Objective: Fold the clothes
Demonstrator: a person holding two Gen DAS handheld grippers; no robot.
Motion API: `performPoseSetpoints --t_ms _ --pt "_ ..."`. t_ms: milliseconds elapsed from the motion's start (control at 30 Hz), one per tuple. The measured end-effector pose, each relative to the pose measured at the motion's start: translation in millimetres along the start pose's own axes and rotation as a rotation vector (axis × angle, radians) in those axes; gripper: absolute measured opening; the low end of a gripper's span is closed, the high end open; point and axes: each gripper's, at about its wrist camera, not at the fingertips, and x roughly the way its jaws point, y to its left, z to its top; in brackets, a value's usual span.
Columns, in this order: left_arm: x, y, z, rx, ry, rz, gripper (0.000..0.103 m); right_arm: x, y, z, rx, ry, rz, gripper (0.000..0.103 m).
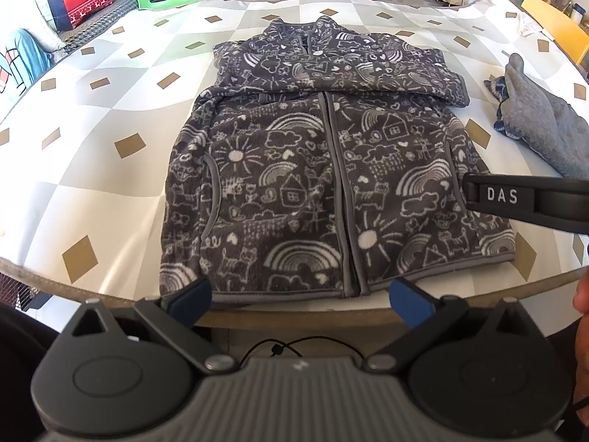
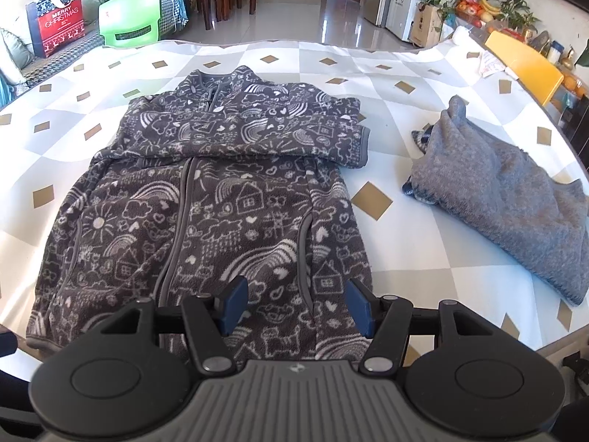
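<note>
A dark grey fleece jacket [image 1: 316, 169] with white doodles of rainbows, houses and suns lies flat on the table, zip up, both sleeves folded across its chest. My left gripper [image 1: 300, 300] hangs open just above the jacket's hem at the near table edge, nothing between its blue pads. In the right wrist view the same jacket [image 2: 206, 213] fills the middle, and my right gripper [image 2: 296, 307] hovers open over its lower right part, holding nothing. One black finger [image 1: 522, 199] of the right gripper, marked DAS, shows at the right of the left wrist view.
A folded grey fleece garment [image 2: 515, 199] lies on the table's right side. The table wears a white and grey cloth [image 2: 405, 243] with gold diamonds. Beyond the far edge stand a green plastic chair [image 2: 130, 18], a red Christmas bag [image 2: 55, 22] and an orange chair [image 2: 522, 62].
</note>
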Motion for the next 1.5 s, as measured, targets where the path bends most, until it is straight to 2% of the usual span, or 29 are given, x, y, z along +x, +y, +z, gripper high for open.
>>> performPoseSetpoints --t_ms 133,300,500,667,1000,1200,1333,1500 --pt "5 1 0 0.002 0.014 0.006 0.103 4 -3 -1 0.020 0.027 0.017 0.057" --pt "12 2 -1 0.000 0.039 0.004 0.103 14 -11 -3 0.084 0.104 0.065 0.057" --pt "13 12 4 -0.048 0.033 -0.021 0.103 12 -12 -4 0.076 0.082 0.031 0.057" --pt "19 30 16 -0.103 0.018 0.031 0.103 9 -6 -2 0.028 0.048 -0.025 0.057" --pt "45 59 28 -0.188 0.073 0.038 0.103 17 -6 -3 0.023 0.082 -0.044 0.057" --pt "63 73 39 -0.187 0.096 0.091 0.103 22 -7 -3 0.028 0.104 -0.047 0.057" --pt "73 82 44 -0.195 0.133 0.071 0.103 26 -8 0 0.026 0.121 -0.040 0.057" --pt "78 82 53 -0.134 0.131 0.068 0.103 30 -12 5 0.022 0.137 -0.044 0.057"
